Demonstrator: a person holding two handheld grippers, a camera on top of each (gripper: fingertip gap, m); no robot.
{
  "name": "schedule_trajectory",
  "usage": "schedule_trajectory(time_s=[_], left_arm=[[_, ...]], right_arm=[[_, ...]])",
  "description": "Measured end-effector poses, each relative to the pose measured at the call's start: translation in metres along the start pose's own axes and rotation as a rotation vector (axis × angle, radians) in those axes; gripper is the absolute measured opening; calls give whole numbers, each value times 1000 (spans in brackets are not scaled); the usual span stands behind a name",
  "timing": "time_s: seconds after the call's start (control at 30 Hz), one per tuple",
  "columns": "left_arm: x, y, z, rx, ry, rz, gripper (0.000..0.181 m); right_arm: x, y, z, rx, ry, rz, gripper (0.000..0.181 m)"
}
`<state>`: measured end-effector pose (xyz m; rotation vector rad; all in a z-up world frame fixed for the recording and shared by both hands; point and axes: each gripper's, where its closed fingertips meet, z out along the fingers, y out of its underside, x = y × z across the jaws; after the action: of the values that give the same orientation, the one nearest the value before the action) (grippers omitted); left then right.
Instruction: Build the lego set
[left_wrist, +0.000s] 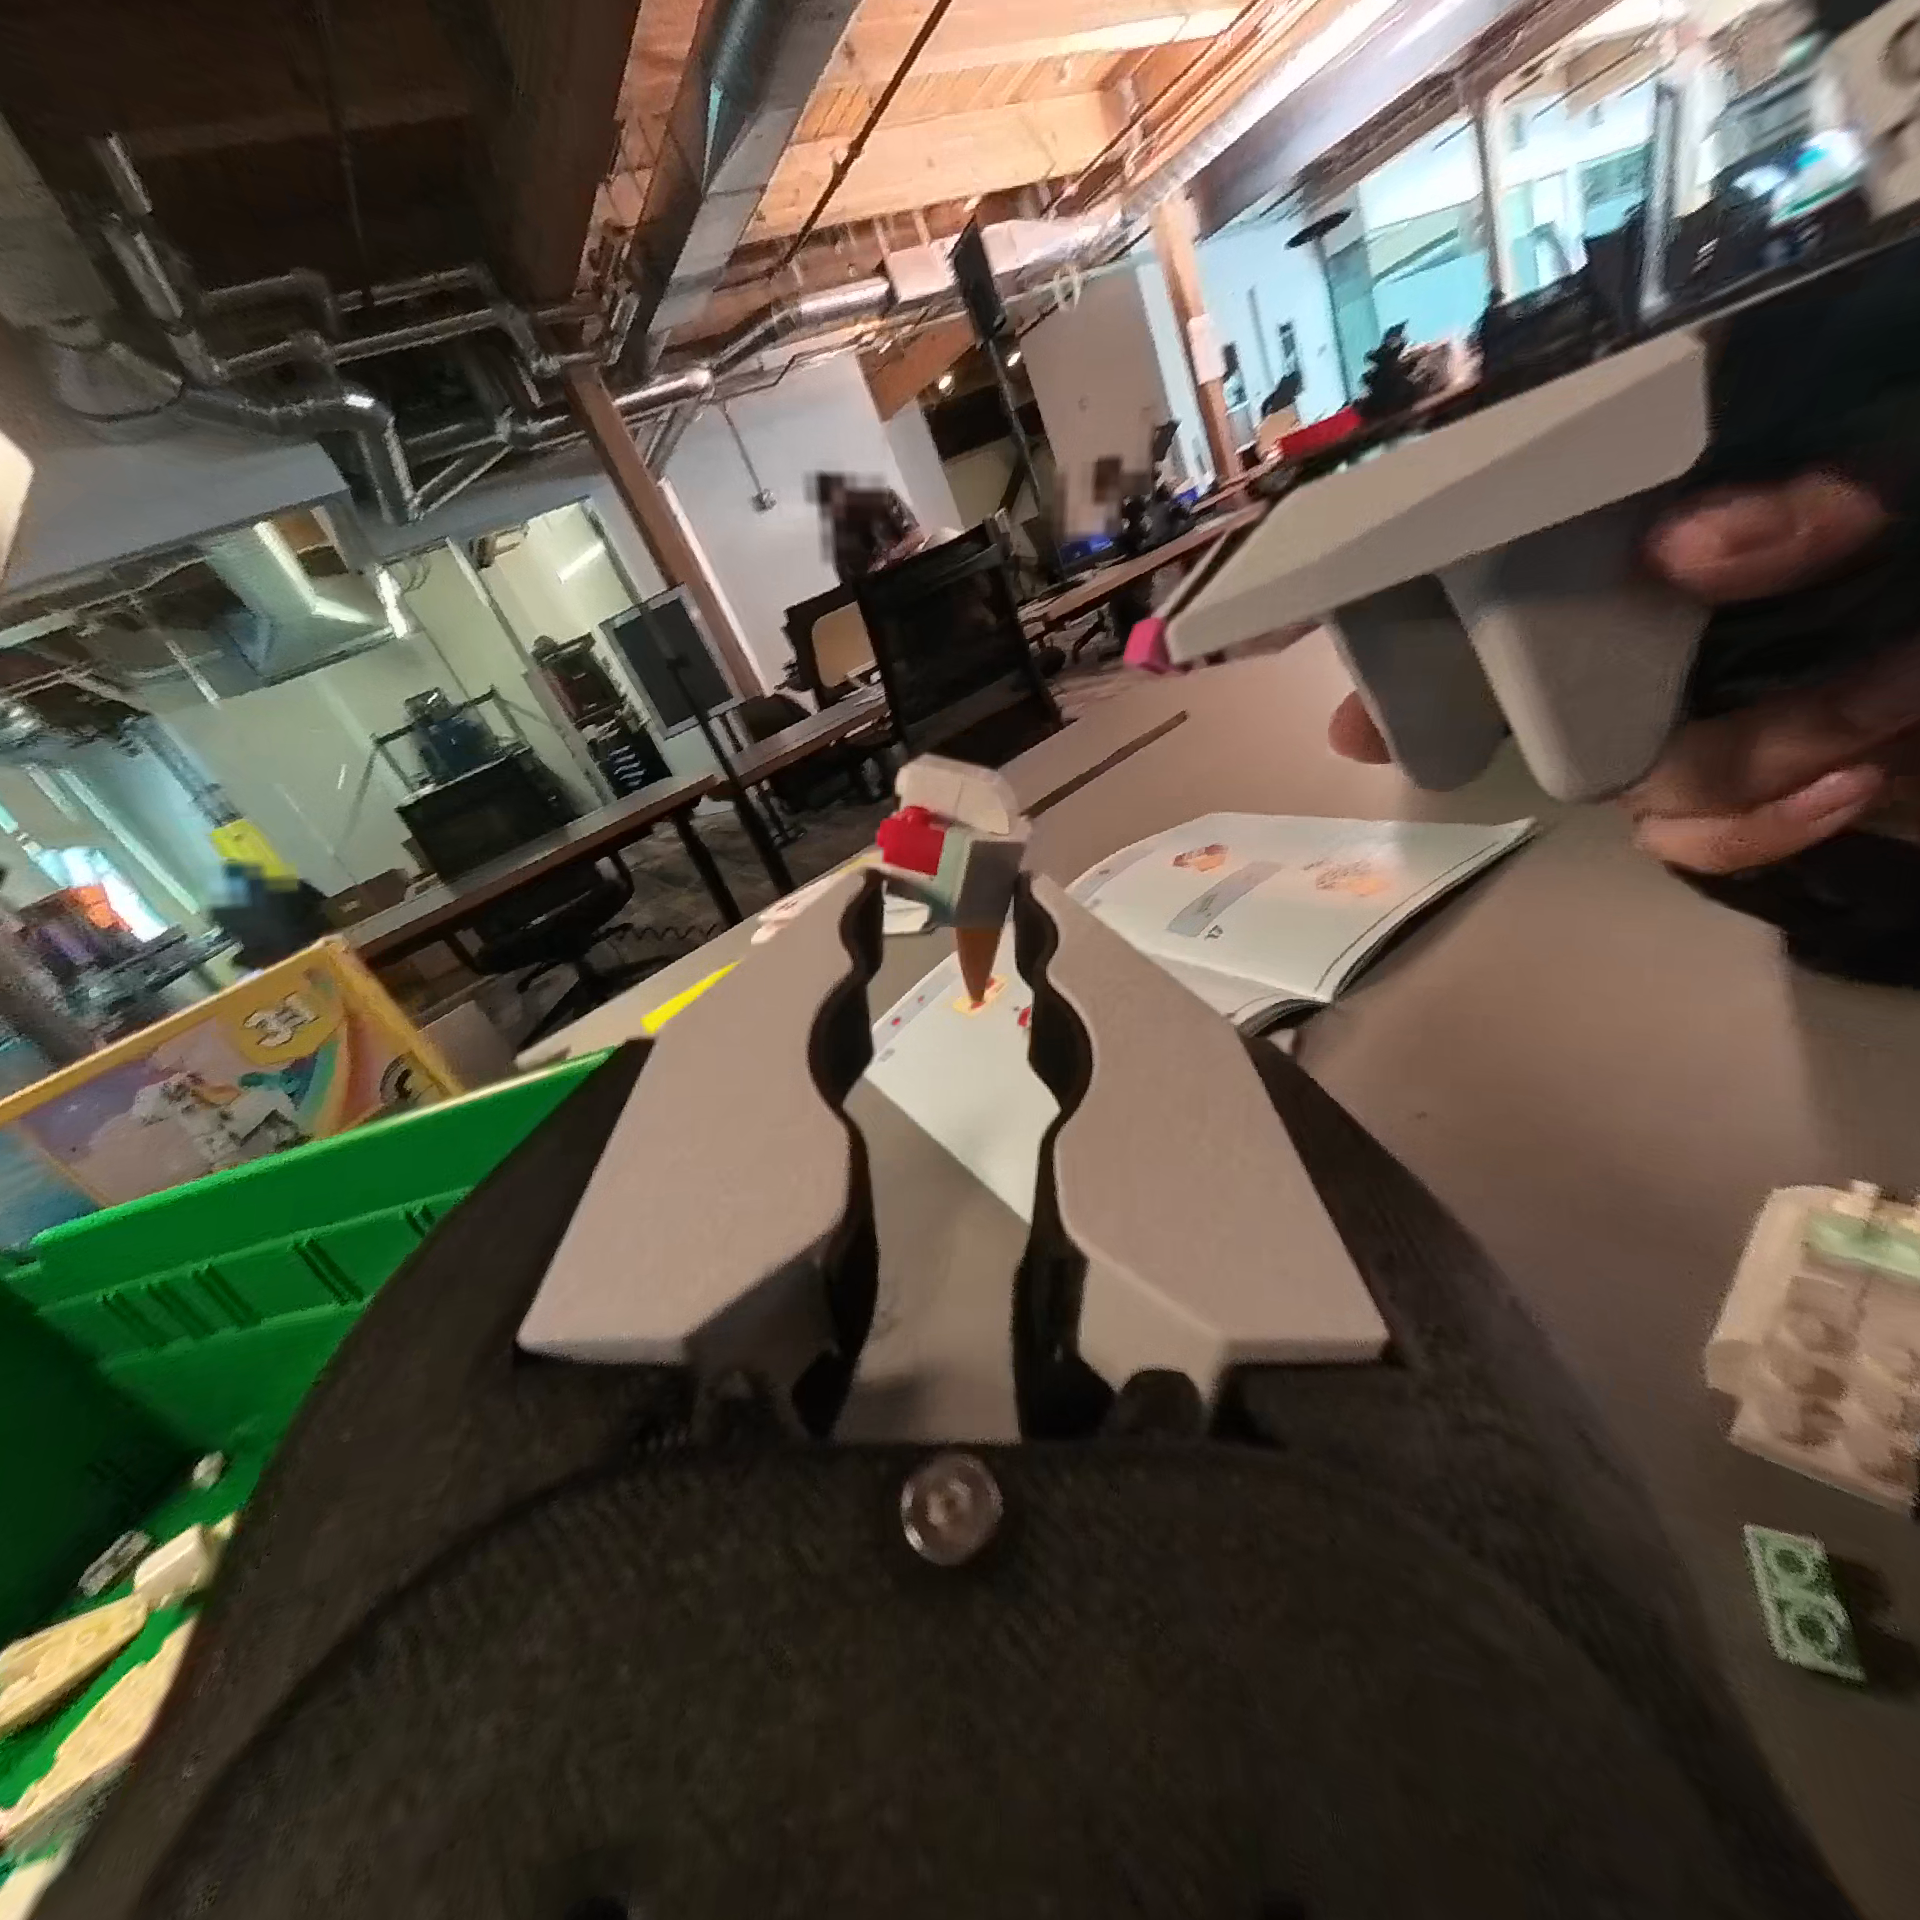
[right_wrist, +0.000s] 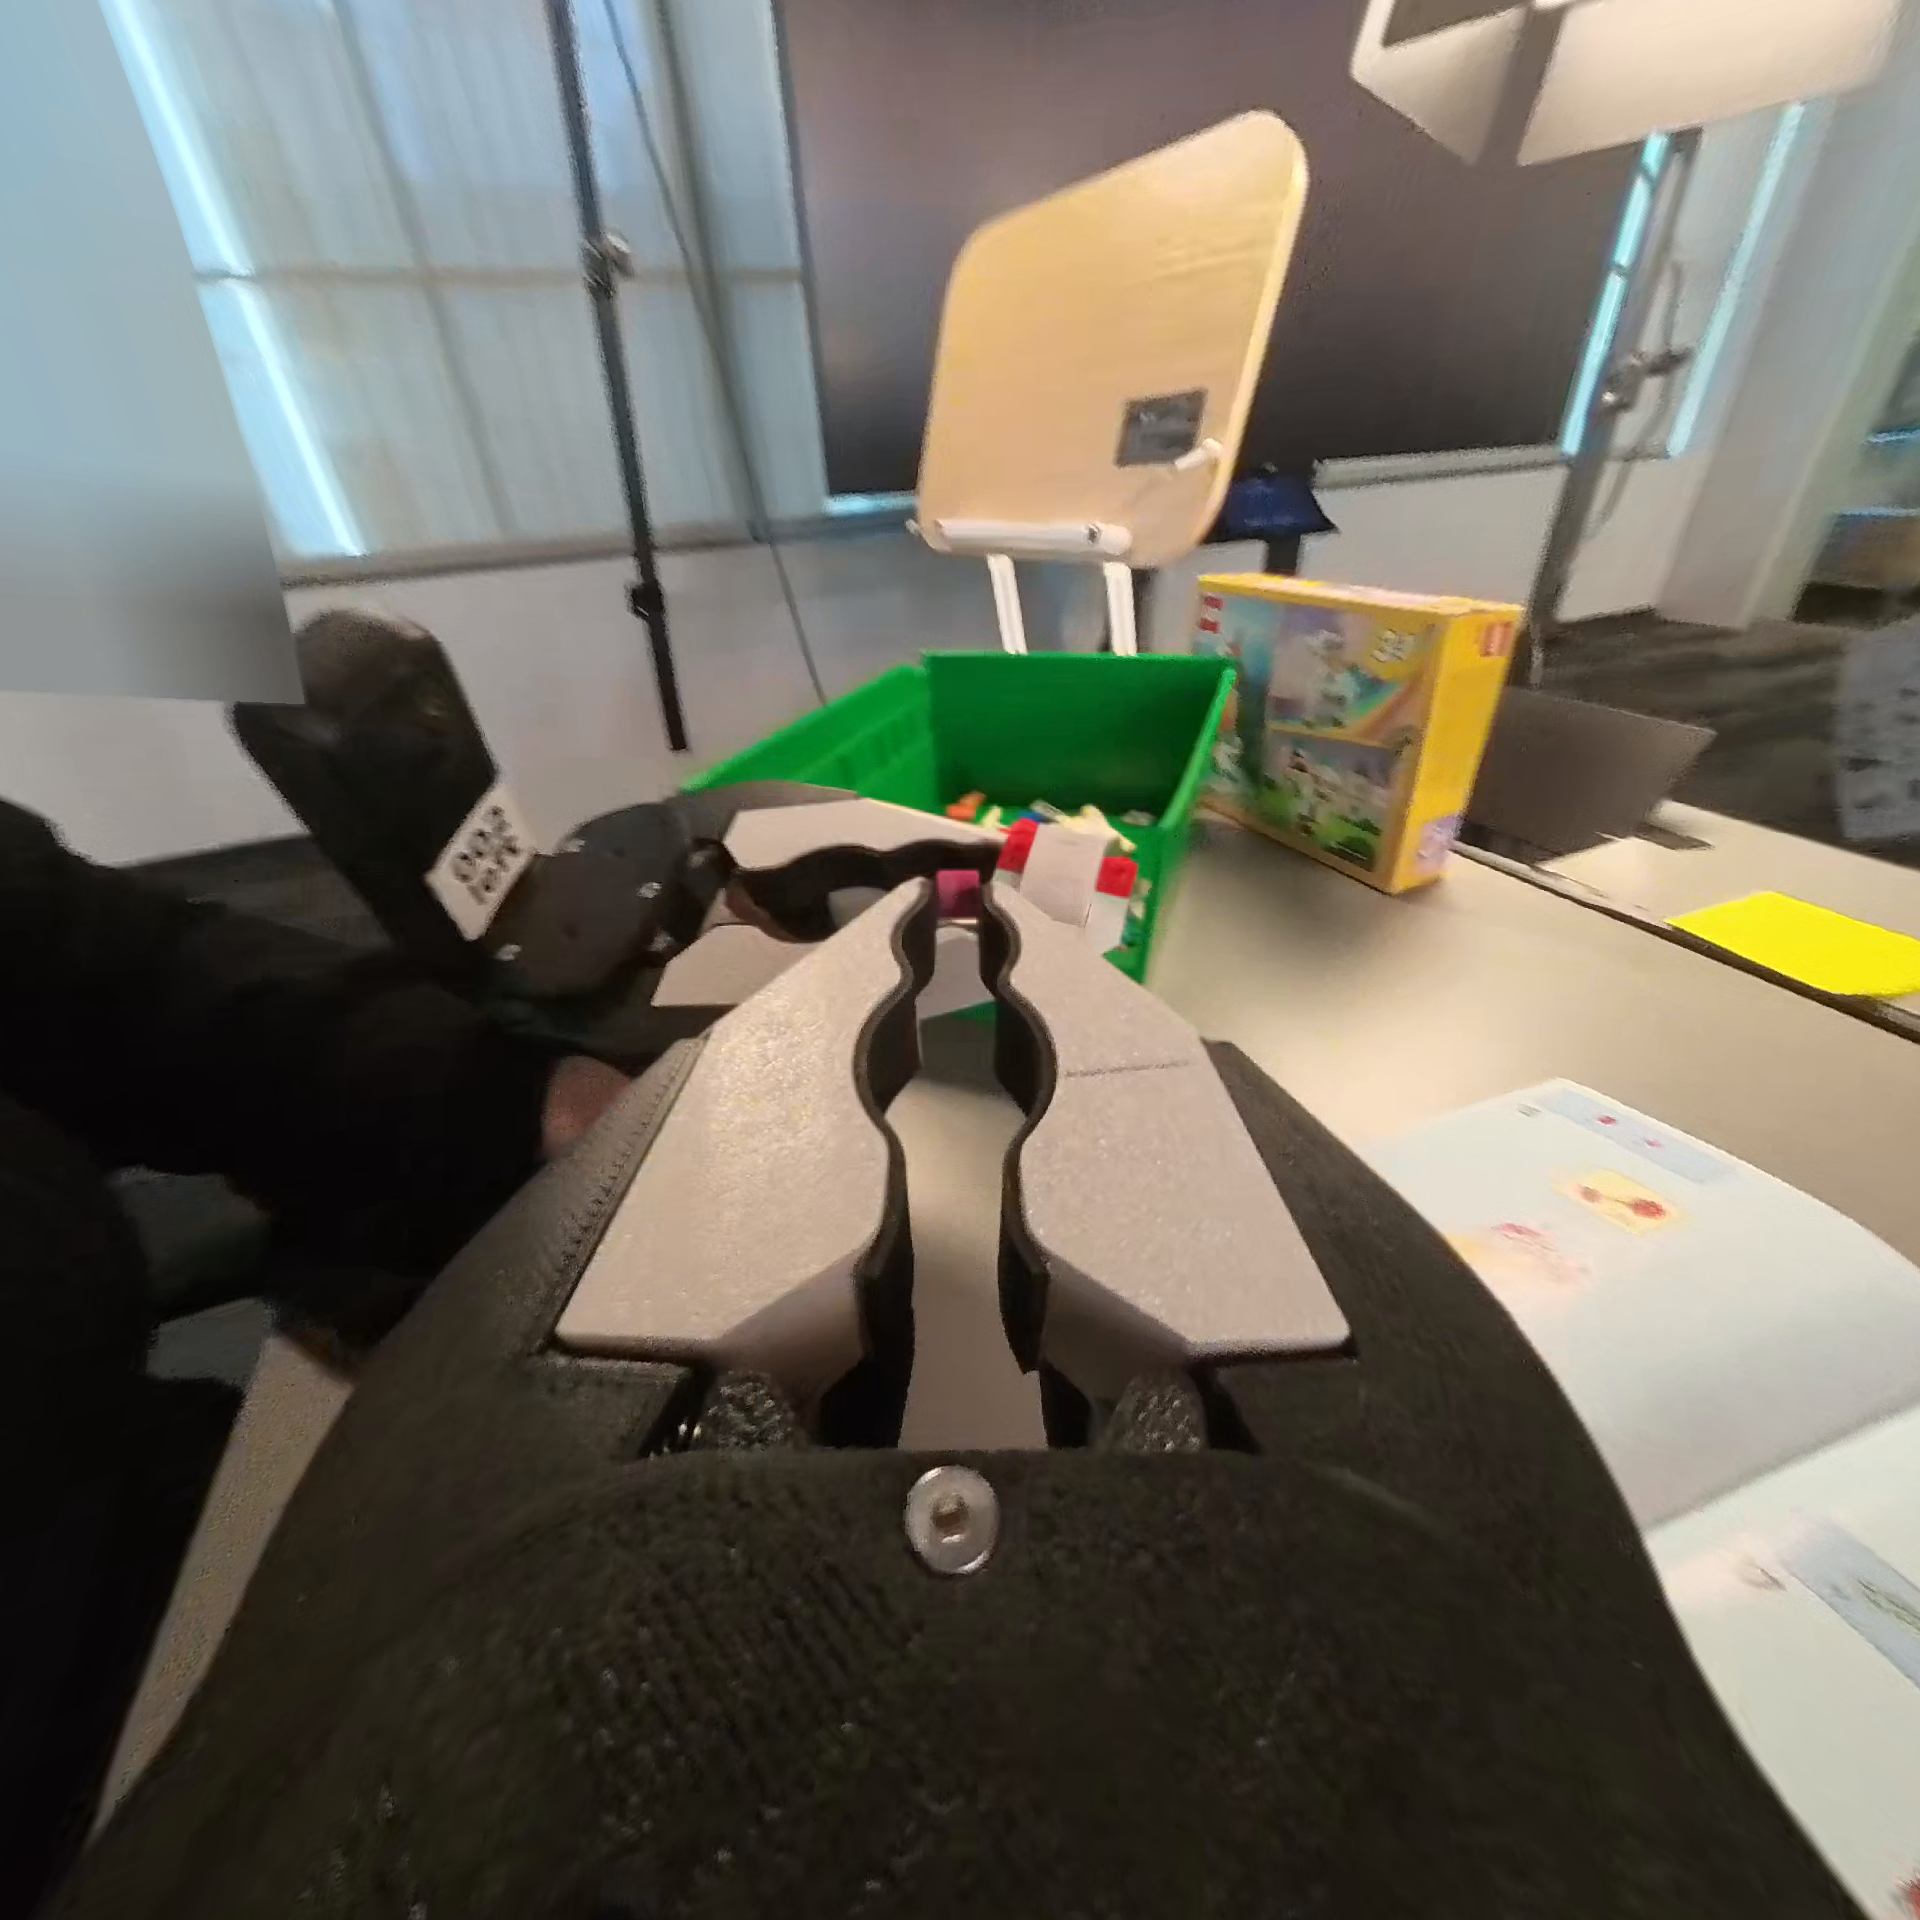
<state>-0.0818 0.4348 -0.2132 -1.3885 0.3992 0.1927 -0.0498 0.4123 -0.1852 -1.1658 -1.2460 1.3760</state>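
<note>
A small white-and-red lego assembly (left_wrist: 951, 862) is pinched by the left gripper (left_wrist: 951, 894); a magenta brick (right_wrist: 958, 894) is clamped in the right gripper (right_wrist: 958, 902), above the table (right_wrist: 1403, 997).

A small lego assembly (left_wrist: 961, 862) of white, grey, pale-green and red bricks with a brown cone at its bottom is held off the table, tilted. A magenta brick (right_wrist: 958, 896) is gripped close beside it. Loose bricks (right_wrist: 1049, 816) are heaped in a green bin (right_wrist: 1070, 717). A tan sub-build (left_wrist: 1829, 1351) and a green plate (left_wrist: 1800, 1616) are laid on the table.
</note>
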Motion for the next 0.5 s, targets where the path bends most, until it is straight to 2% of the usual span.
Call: schedule_trajectory(time_s=[0.17, 0.27, 0.4, 0.5], left_arm=[[3, 5, 10, -107, -93, -69, 24], [4, 7, 15, -141, -148, -129, 24], [5, 3, 15, -123, -204, -220, 24], [7, 3, 12, -123, -240, -222, 24]], right_arm=[[14, -1, 10, -131, 143, -77, 5], [20, 3, 13, -227, 169, -73, 5], [25, 6, 15, -307, 216, -80, 5], [25, 11, 17, -369, 274, -146, 5]])
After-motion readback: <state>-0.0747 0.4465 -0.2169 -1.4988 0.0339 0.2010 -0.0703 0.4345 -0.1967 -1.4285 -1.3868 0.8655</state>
